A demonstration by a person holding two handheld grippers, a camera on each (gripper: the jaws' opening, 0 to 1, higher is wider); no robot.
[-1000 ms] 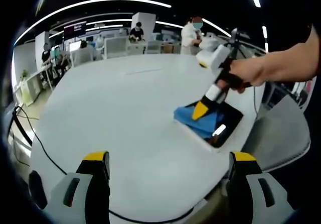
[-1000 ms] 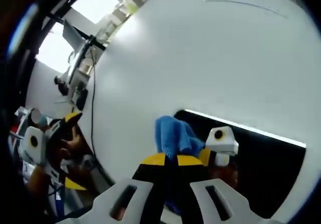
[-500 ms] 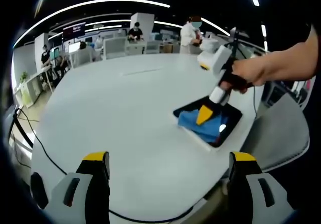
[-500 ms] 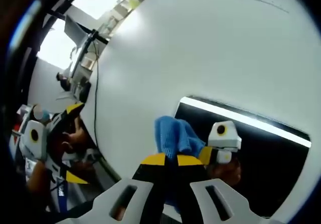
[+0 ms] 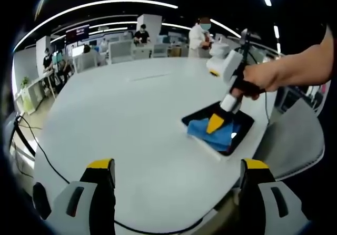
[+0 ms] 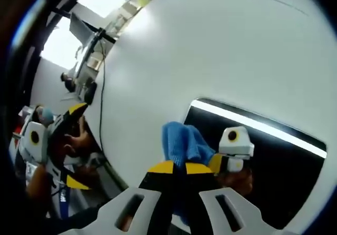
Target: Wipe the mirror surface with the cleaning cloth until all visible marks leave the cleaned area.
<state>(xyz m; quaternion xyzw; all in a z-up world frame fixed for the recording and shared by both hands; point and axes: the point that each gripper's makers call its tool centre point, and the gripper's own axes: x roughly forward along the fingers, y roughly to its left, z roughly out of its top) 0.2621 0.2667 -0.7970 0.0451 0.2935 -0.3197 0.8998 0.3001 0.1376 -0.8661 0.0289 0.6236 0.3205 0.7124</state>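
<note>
Yellow-tipped grey jaws of the left hand-held gripper [image 5: 176, 193] nearest in the left gripper view, spread wide, released, grasping nothing, held low over the near edge of the round white surface [image 5: 121, 119]. Black cable [image 5: 42, 156] trailing along the near left rim.

Farther out and to the right: flat dark rectangular mirror [image 5: 243, 123], lying on the surface close to its right edge, long axis running from near-right to far-left in this view. Crumpled blue cleaning cloth [image 5: 213, 130] on the near part of the mirror, covering its near corner. Right hand-held gripper [image 5: 214, 124] pressed down into the cloth from above, gripped by a bare hand [image 5: 258, 77].

Right gripper view: yellow-and-black jaw tips of the right hand-held gripper [image 6: 175, 167] clenched together on the blue cloth [image 6: 181, 143], cloth bunched up just ahead of the tips. Uncovered mirror glass [image 6: 274, 166] extending to the right of the cloth, a bright ceiling light reflected as a strip along its far edge. Marks on the glass too small to tell.

Judgement: wiping in progress, unwiped glass lying to the right of the cloth along the mirror's long axis; right hand-held gripper already on it, left well apart.

Far background: desks, monitors and several people.
</note>
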